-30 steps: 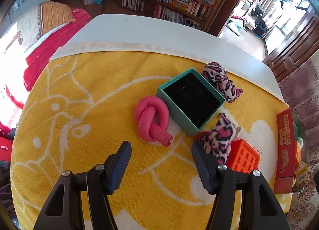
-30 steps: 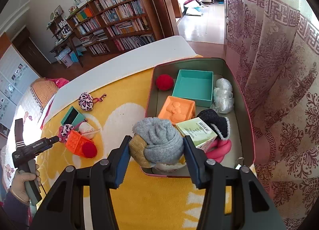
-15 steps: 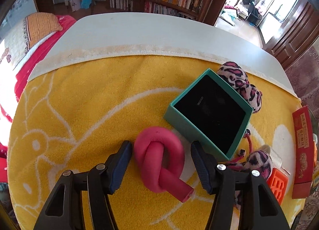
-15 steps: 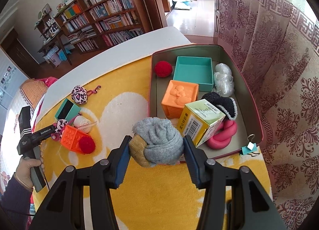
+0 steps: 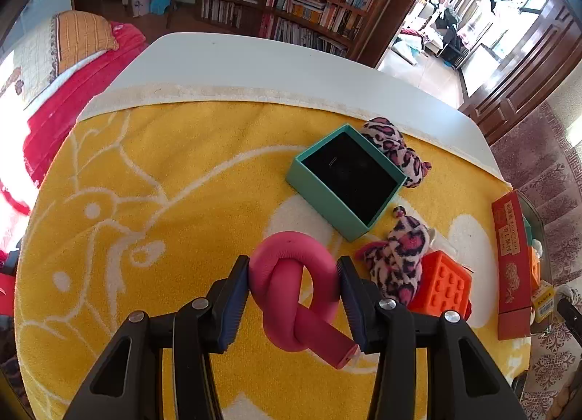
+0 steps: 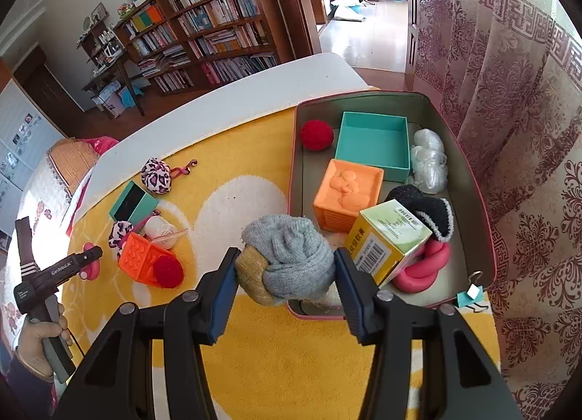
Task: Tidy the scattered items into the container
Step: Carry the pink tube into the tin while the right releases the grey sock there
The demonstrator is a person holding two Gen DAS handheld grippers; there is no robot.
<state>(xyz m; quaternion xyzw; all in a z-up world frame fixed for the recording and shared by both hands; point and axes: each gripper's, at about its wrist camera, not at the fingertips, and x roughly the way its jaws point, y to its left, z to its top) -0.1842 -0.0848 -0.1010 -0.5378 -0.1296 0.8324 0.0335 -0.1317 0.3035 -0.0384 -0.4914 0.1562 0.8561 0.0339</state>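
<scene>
While both grippers are loaded, neither load is yet inside the container point(image 6: 469, 180), the metal tin taken here as the reference landmark. Nearest the right wrist camera, a grey-and-tan sock ball point(image 6: 287, 260) is held between the pads of the right gripper point(image 6: 285, 280), the jaws closed narrowly against its sides; it is judged to hang just over the tin's near rim. Within the tin, a yellow-green carton point(image 6: 389, 242), an orange cube point(image 6: 347, 194), a pink foam knot, a black sock, a teal lid point(image 6: 371, 145), a red ball and a clear wrap are seen. Well away from the tin, on the yellow towel point(image 5: 163, 183), a second pink foam knot point(image 5: 294, 289) is clamped by the left gripper point(image 5: 294, 298), its pads pressed to the loop on both sides. Beyond it, toward the tin, a leopard-print plush point(image 5: 400, 260) and an orange block point(image 5: 442, 285) lie touching, then a teal box point(image 5: 349, 180) with another plush behind.

Risks noted: the near corner of the tin is crowded, so a sock released there may roll off the tilted carton and out over the rim. The foam knot is soft; it may twist or slip in the pads when lifted.
</scene>
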